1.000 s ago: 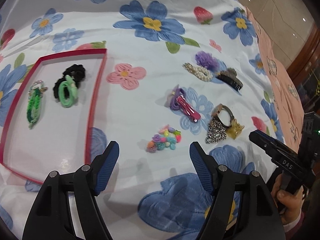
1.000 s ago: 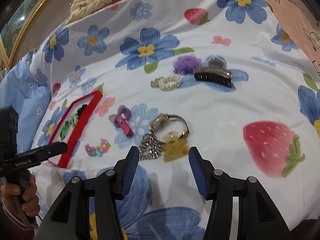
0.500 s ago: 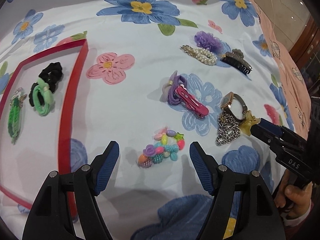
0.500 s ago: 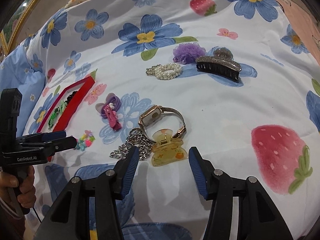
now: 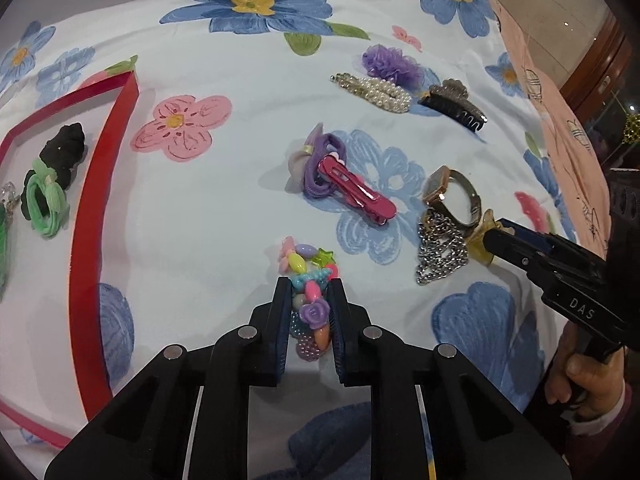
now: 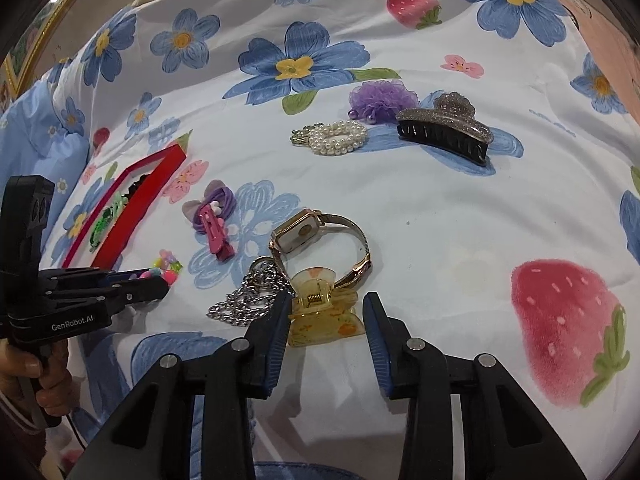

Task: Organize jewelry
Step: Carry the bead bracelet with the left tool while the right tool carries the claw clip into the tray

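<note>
My left gripper (image 5: 309, 286) is shut on the colourful bead bracelet (image 5: 308, 276), which lies on the floral sheet right of the red tray (image 5: 86, 216). The tray holds a black scrunchie (image 5: 66, 146) and green hair ties (image 5: 46, 200). My right gripper (image 6: 326, 306) is open, its jaws on either side of the yellow claw clip (image 6: 320, 310); the left jaw touches it. Beside the clip lie a silver chain (image 6: 244, 300) and a gold watch (image 6: 316, 240). The left gripper also shows in the right wrist view (image 6: 160, 280).
Further out lie a pink clip on a purple hair tie (image 5: 340, 184), a pearl clip (image 6: 334, 138), a purple pom-pom (image 6: 380, 98) and a dark glitter claw clip (image 6: 444, 132). A pink cloth (image 5: 556, 92) borders the sheet at right.
My left gripper moved forward and closed on the bead bracelet. My right gripper moved forward to straddle the yellow claw clip and narrowed somewhat.
</note>
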The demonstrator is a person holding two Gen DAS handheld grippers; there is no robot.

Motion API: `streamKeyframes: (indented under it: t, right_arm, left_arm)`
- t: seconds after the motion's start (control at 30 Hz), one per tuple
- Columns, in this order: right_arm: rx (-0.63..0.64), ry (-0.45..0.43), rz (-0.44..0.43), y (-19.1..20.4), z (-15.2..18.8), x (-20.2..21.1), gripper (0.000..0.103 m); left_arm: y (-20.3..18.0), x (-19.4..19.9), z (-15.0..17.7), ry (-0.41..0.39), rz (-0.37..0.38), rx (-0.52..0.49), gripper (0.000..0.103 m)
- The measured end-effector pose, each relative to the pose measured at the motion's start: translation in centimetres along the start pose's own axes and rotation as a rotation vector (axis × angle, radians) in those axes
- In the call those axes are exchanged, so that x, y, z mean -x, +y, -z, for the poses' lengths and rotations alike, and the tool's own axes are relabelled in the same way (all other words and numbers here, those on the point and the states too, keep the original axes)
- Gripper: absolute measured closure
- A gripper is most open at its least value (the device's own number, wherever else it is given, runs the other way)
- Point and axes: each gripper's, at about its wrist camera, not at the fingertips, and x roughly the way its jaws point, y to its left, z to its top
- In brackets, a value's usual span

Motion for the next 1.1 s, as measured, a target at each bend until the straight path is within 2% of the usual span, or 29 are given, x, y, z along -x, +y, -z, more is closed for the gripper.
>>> streamKeyframes:
  t: [0.2,0.53,1.1]
  right_arm:
    - [-0.010,-0.023,-0.046,0.7,-0.4,1.4,0.066]
    - [0.033,-0.051,-0.132,4.5,-1.4,2.9,0.066]
    - [0.158,-0.037,-0.255,12.9,-2.5,1.9,0.066]
  left_arm:
    - [0.0,2.5,0.0,-0.057,0.019,0.012,0.087]
    - [1.1,7.9,0.3,-0.167,0.041,0.048,0.087]
    - [8.5,13.3,3.4,-0.267,-0.033,0.194,0.087]
